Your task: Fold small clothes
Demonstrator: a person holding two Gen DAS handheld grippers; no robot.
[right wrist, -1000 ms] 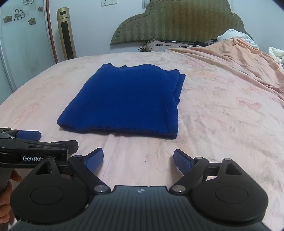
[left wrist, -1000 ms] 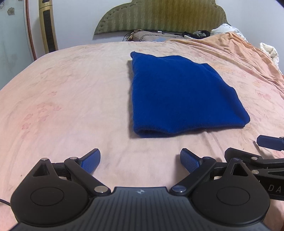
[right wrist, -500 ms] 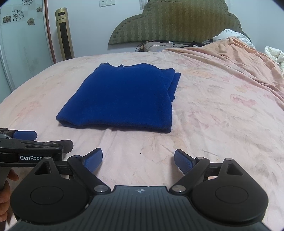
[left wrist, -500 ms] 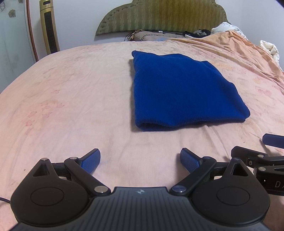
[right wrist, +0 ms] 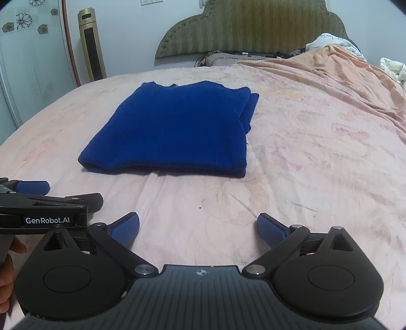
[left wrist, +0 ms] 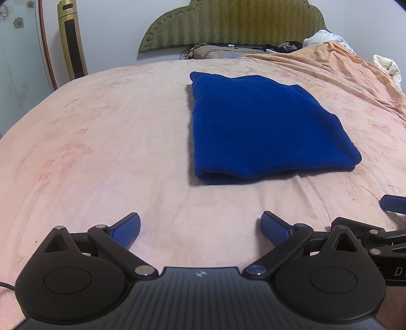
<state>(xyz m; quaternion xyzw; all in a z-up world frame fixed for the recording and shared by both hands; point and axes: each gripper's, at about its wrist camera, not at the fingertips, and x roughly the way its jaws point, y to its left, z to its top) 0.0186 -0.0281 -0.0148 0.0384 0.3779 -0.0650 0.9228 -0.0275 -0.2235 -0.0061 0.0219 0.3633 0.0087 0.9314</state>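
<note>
Left wrist view: low over the pink bedsheet, facing the green headboard; folded blue garment ahead, right of centre. Right wrist view: similar height and heading, set to the right, so the garment sits left of centre. Shared: garment, sheet, headboard. Each view catches the other gripper at its edge.

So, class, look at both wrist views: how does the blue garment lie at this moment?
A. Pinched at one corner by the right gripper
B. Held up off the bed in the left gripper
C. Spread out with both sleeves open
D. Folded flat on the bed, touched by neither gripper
D: the blue garment lies folded flat on the bed sheet, and the left gripper and right gripper are open, short of it.
</note>
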